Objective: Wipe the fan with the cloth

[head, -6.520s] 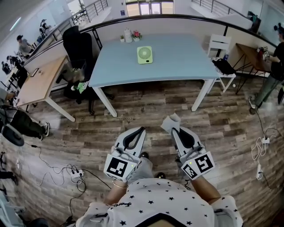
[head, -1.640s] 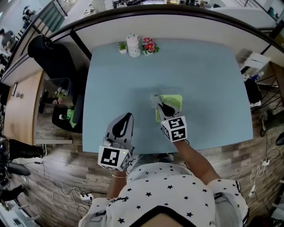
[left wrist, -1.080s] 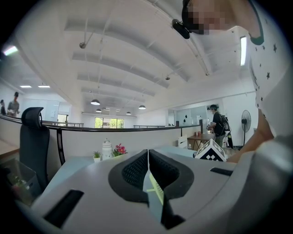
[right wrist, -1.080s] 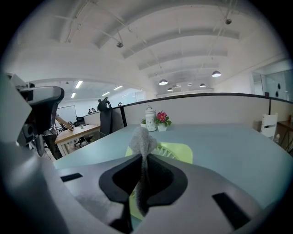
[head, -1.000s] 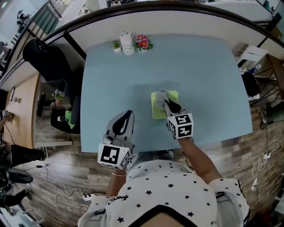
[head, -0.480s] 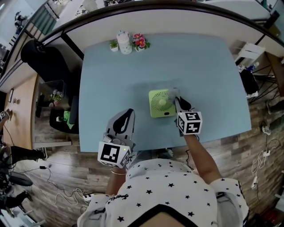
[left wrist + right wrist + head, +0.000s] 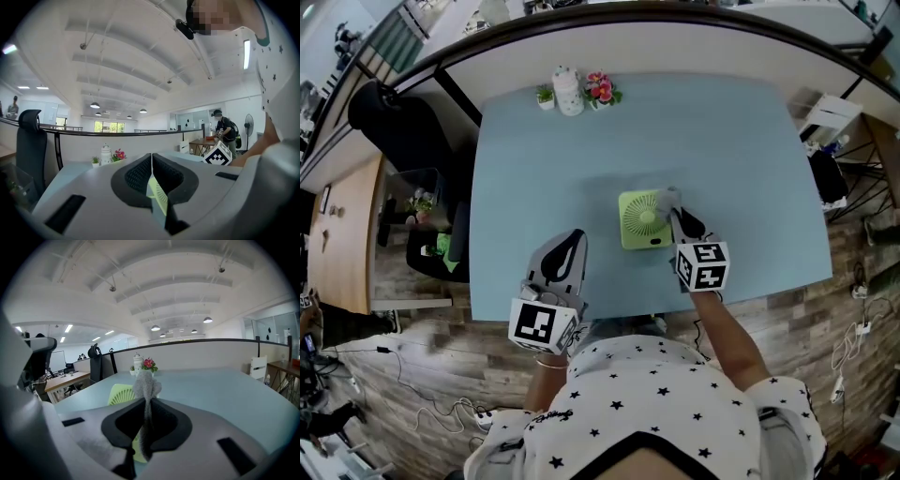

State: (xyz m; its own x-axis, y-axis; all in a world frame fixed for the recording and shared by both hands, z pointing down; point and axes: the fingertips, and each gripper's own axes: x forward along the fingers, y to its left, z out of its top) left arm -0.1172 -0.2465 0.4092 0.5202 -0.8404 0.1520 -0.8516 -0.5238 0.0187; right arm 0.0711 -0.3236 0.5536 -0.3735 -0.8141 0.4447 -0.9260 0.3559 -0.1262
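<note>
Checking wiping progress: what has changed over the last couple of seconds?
The right tool, shut on the cloth, swept across the fan from its left side to its right edge. The left tool stayed shut and empty near the table's front edge; the fan stayed roughly in place.

In the right gripper view, the right gripper and its pinched grey fabric cloth hide most of the light green square fan; the left gripper view shows only a sliver.
</note>
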